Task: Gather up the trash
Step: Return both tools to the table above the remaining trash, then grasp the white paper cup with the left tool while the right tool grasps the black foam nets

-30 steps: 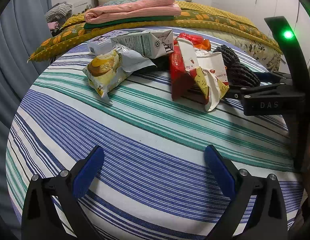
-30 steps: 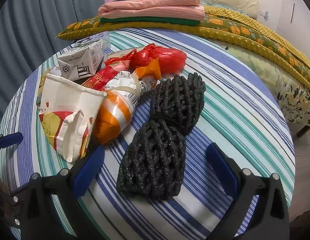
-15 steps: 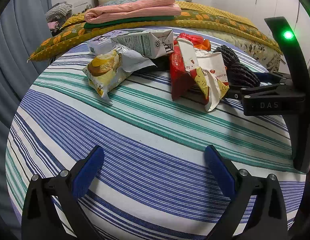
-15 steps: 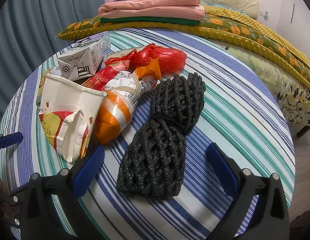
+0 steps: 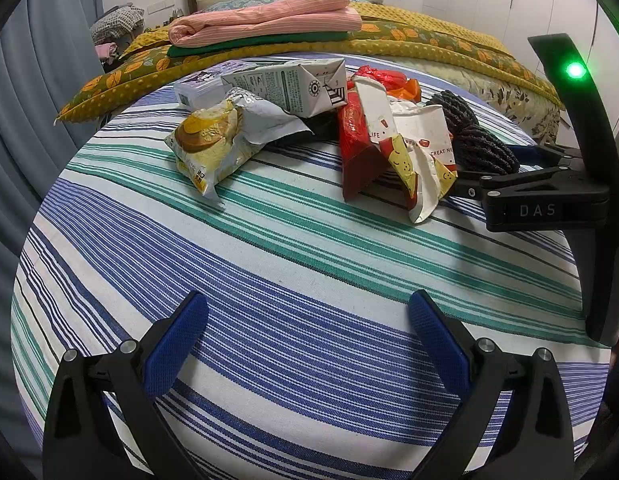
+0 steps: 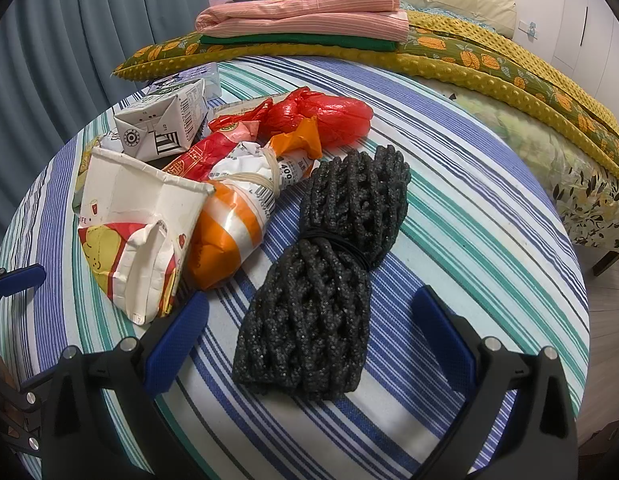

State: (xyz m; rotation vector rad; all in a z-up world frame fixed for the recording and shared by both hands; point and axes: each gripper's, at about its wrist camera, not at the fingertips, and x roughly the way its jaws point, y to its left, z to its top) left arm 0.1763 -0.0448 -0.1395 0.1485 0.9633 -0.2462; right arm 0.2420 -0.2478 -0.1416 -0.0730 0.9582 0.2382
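Note:
A pile of trash lies on the striped round table (image 5: 269, 248): a yellow snack bag (image 5: 213, 140), a milk carton (image 5: 297, 84), a crushed paper cup (image 5: 413, 148), a red wrapper (image 5: 355, 148) and a black foam net bundle (image 6: 329, 272). My left gripper (image 5: 307, 328) is open and empty, over bare cloth in front of the pile. My right gripper (image 6: 309, 324) is open, its jaws on either side of the near end of the black net. The cup (image 6: 137, 224), an orange-white wrapper (image 6: 233, 228), a red plastic bag (image 6: 321, 116) and the carton (image 6: 161, 126) lie to its left.
A bed with a yellow quilt (image 6: 489, 60) and folded pink and green cloths (image 6: 305, 16) stands behind the table. Blue-grey curtains (image 6: 69, 40) hang at the left. The right gripper's body (image 5: 549, 200) shows at the right edge of the left wrist view.

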